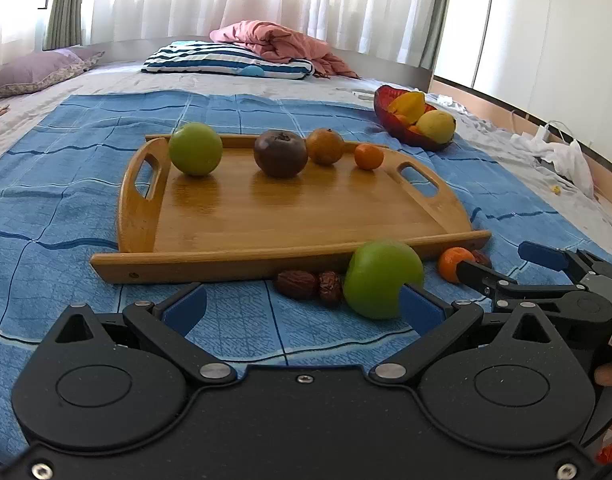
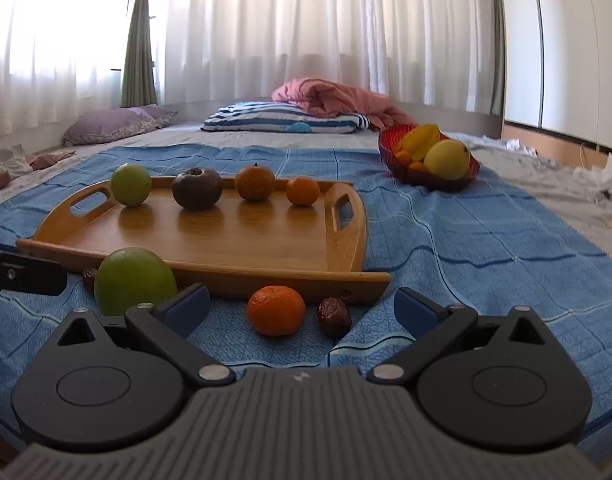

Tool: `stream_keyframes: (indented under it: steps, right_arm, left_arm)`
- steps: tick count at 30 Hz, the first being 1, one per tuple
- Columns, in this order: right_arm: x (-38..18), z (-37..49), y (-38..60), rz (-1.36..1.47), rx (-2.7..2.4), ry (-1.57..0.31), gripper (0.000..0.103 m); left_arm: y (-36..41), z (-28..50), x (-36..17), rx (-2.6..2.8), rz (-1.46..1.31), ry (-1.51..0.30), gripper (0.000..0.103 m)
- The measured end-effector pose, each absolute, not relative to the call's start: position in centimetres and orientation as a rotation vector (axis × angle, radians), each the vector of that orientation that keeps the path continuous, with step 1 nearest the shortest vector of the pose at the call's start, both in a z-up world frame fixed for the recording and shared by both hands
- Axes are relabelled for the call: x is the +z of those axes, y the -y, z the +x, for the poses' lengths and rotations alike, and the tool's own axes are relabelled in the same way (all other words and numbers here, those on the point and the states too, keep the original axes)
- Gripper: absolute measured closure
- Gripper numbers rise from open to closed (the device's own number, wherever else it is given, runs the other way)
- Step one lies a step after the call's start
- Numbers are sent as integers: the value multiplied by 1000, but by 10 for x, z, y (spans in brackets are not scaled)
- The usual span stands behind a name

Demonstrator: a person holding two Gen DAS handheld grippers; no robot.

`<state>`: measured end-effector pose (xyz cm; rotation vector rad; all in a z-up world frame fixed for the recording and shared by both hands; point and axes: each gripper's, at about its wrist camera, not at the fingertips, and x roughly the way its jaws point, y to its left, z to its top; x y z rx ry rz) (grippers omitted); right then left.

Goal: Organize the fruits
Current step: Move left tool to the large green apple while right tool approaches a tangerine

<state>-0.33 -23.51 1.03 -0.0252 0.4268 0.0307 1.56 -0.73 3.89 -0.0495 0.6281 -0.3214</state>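
Observation:
A wooden tray (image 1: 290,216) (image 2: 234,244) lies on a blue blanket and carries a green apple (image 1: 195,153), a dark brown fruit (image 1: 280,153), a brownish fruit (image 1: 325,146) and a small orange (image 1: 369,156) in a row. In front of the tray lie a second green apple (image 1: 380,278) (image 2: 134,280), a mandarin (image 2: 276,310) (image 1: 452,264) and dried dates (image 1: 308,285) (image 2: 334,317). My left gripper (image 1: 304,304) is open, its right finger touching the near apple. My right gripper (image 2: 302,306) is open just before the mandarin and a date.
A red bowl (image 1: 390,118) (image 2: 438,180) with yellow fruit sits at the back right of the blanket. Pillows (image 1: 226,60) and a pink quilt (image 1: 282,44) lie farther back. White clothes (image 1: 558,152) lie to the right. The right gripper's body (image 1: 554,292) shows at the left view's right edge.

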Motion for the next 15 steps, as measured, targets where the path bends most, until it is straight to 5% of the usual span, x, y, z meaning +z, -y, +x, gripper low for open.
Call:
stream_keyframes:
  steps: [9, 11, 13, 15]
  right_arm:
    - [8, -9, 233, -38, 78, -409, 0]
    - [7, -9, 232, -39, 87, -404, 0]
    - [7, -9, 232, -41, 104, -403, 1]
    - [6, -10, 230, -50, 116, -400, 4]
  left_arm:
    - [19, 12, 37, -355, -39, -627, 4]
    - [22, 12, 37, -372, -43, -633, 27]
    - [26, 12, 37, -385, -49, -639, 40]
    - [31, 11, 38, -396, -43, -635, 41]
